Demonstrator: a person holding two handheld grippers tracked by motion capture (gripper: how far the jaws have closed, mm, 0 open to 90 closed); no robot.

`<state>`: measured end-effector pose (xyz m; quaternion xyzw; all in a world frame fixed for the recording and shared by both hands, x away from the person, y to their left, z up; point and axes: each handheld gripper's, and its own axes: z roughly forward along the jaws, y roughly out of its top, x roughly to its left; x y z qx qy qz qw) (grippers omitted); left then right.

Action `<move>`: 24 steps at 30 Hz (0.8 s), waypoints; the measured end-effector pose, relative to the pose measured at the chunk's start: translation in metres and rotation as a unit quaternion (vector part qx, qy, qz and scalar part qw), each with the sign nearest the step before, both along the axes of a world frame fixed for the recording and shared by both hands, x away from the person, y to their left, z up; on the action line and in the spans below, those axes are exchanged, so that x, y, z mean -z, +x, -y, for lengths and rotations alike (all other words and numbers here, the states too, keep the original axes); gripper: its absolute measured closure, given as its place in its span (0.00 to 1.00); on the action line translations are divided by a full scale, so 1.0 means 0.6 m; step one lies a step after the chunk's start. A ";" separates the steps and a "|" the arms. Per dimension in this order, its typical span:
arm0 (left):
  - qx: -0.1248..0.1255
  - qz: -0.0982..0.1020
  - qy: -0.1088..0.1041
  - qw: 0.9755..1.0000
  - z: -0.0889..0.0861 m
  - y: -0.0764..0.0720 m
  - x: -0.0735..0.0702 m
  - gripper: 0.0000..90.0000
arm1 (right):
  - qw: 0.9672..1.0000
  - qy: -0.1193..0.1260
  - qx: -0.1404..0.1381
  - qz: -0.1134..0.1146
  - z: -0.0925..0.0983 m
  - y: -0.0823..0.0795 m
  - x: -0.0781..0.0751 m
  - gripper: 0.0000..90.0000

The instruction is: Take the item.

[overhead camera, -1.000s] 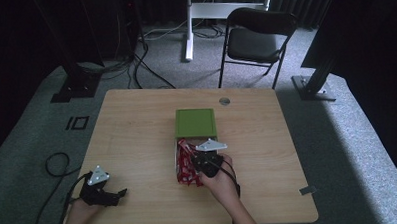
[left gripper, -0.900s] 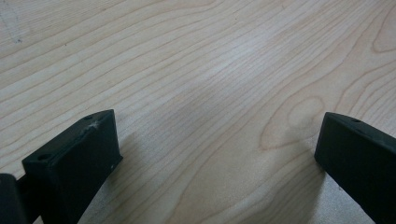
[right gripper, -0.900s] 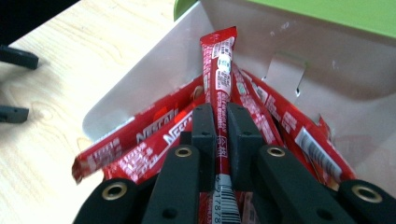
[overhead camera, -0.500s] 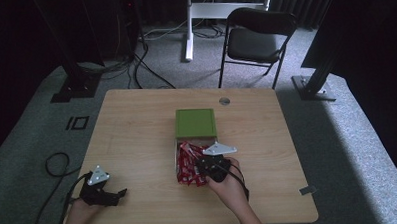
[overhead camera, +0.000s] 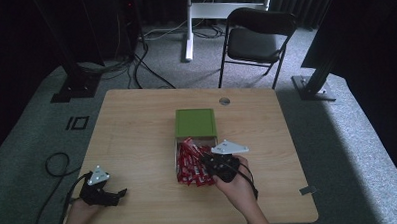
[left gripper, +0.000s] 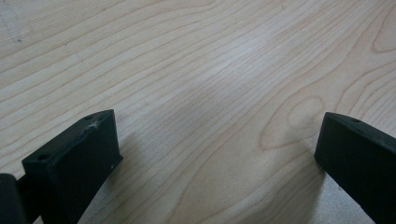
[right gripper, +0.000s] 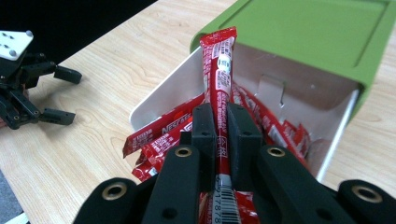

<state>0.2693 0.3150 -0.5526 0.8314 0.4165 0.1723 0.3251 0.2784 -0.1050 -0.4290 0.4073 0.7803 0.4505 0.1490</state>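
A green box (overhead camera: 195, 123) lies on the wooden table (overhead camera: 137, 124) with its white drawer (right gripper: 159, 93) pulled out toward me, full of red sachets (overhead camera: 189, 161). My right gripper (right gripper: 219, 122) is shut on one red sachet (right gripper: 218, 60), which points up over the drawer. From above, the right gripper (overhead camera: 214, 164) sits at the drawer's near right side. My left gripper (overhead camera: 118, 194) rests near the table's front left corner, jaws wide apart with bare wood between them (left gripper: 215, 140). It also appears far off as the left gripper (right gripper: 63, 95) in the right gripper view.
A black folding chair (overhead camera: 258, 40) stands beyond the table's far edge. A round grommet hole (overhead camera: 224, 100) is near the far edge. Cables (overhead camera: 53, 164) trail on the grey carpet at the left. Bare wood lies between the two grippers.
The right gripper has shifted a little right and toward me at the drawer, its plate turning. The left gripper has not moved.
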 end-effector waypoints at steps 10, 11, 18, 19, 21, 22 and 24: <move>0.000 0.000 0.000 1.000 0.000 0.000 0.000 0.01 | 0.998 0.028 0.046 0.027 0.031 0.011 -0.023 0.92; 0.000 0.000 0.000 1.000 0.000 0.000 0.000 0.01 | 0.998 0.025 0.054 0.033 0.033 0.013 -0.023 0.92; 0.000 0.000 0.000 1.000 0.000 0.000 0.000 0.01 | 0.994 0.035 0.096 0.038 0.055 0.031 -0.020 0.92; 0.000 0.000 0.001 1.000 0.000 0.000 0.000 0.01 | 0.993 0.035 0.103 0.040 0.058 0.034 -0.018 0.92; 0.000 0.000 0.000 1.000 0.000 0.000 0.000 0.01 | 0.992 0.030 0.112 0.043 0.062 0.039 -0.014 0.92; 0.000 0.000 0.000 1.000 0.000 0.000 0.000 0.01 | 0.992 0.032 0.117 0.041 0.064 0.042 -0.011 0.92; 0.000 0.000 0.000 1.000 0.000 0.000 0.000 0.01 | 0.991 0.030 0.126 0.042 0.068 0.047 -0.006 0.92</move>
